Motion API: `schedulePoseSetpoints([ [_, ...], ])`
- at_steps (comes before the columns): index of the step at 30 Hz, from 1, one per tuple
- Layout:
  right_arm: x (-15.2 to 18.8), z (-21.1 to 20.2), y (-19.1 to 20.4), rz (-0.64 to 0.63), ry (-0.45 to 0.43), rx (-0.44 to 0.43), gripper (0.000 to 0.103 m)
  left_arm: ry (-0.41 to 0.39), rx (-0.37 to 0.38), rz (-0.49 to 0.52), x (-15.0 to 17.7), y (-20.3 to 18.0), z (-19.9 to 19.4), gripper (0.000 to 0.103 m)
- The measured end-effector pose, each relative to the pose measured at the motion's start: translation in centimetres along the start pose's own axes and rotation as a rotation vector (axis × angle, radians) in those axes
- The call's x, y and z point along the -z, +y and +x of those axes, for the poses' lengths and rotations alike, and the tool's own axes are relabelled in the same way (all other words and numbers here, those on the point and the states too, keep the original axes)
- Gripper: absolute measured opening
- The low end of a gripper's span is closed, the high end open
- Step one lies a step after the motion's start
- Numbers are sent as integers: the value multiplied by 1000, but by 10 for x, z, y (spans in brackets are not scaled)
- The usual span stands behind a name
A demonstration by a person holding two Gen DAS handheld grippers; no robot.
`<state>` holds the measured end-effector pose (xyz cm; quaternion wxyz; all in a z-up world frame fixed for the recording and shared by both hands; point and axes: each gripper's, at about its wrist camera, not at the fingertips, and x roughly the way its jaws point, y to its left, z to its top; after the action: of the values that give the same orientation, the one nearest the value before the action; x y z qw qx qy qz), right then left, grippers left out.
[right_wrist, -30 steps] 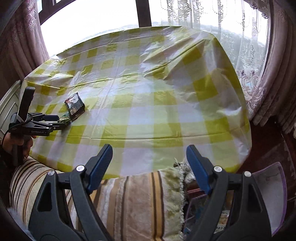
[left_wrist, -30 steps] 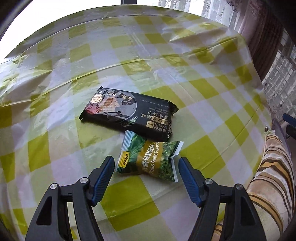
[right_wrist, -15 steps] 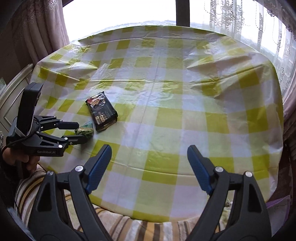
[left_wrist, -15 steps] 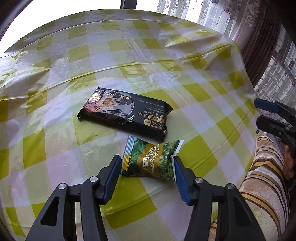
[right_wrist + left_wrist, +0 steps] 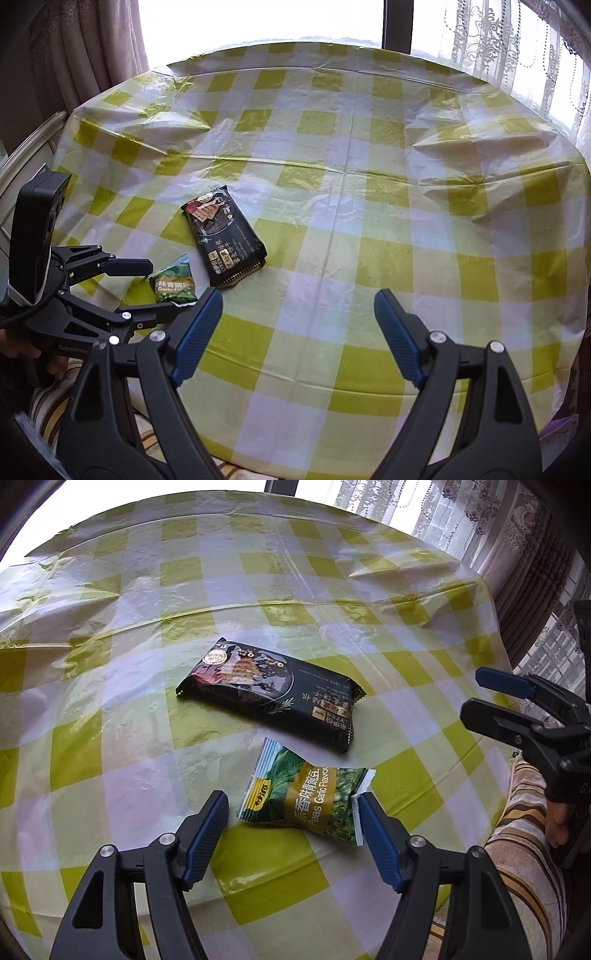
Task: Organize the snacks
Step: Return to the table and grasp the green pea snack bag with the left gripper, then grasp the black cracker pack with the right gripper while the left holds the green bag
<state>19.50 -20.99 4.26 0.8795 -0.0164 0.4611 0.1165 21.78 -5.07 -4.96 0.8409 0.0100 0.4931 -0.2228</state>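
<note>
A green pea snack packet [image 5: 308, 797] lies on the yellow-and-white checked tablecloth [image 5: 110, 701] near the table's front edge. A black cracker packet [image 5: 273, 692] lies just behind it. My left gripper [image 5: 291, 805] is open, its jaws on either side of the green packet's near end, the right one touching its corner. My right gripper [image 5: 297, 314] is open and empty over the table's near side. It also shows at the right of the left wrist view [image 5: 491, 698]. In the right wrist view the green packet [image 5: 173, 286] sits between the left gripper's fingers [image 5: 129, 266], next to the black packet [image 5: 225, 240].
A striped cushion [image 5: 524, 849] lies at the table's front edge. Curtains [image 5: 92, 48] and a bright window [image 5: 258, 18] stand behind the table. The tablecloth is wrinkled with raised folds [image 5: 461, 140].
My left gripper has moved forward and narrowed around the green packet. My right gripper has swung left and in over the table, bringing both packets into its view.
</note>
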Motion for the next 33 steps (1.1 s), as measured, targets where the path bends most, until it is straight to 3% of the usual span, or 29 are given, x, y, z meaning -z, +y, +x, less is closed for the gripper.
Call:
schedulePoseSetpoints([
  [7,-13,15,8,-5,5,-2,86,-10,75,21,1,-5,-3,55],
  [13,-21,28,22,-44,10,-15,86,-18,72,24,3,-6,-6,52],
  [24,-28,68,65,-178,70,-67,86,-77,-94,-181,19,36,-29,52],
  [29,-35,85,79,-238,86,-66,86,-97,-125,-267,23,53,-34,52],
  [33,-42,101,79,-223,107,-85,86,-93,-132,-268,24,54,-33,52],
])
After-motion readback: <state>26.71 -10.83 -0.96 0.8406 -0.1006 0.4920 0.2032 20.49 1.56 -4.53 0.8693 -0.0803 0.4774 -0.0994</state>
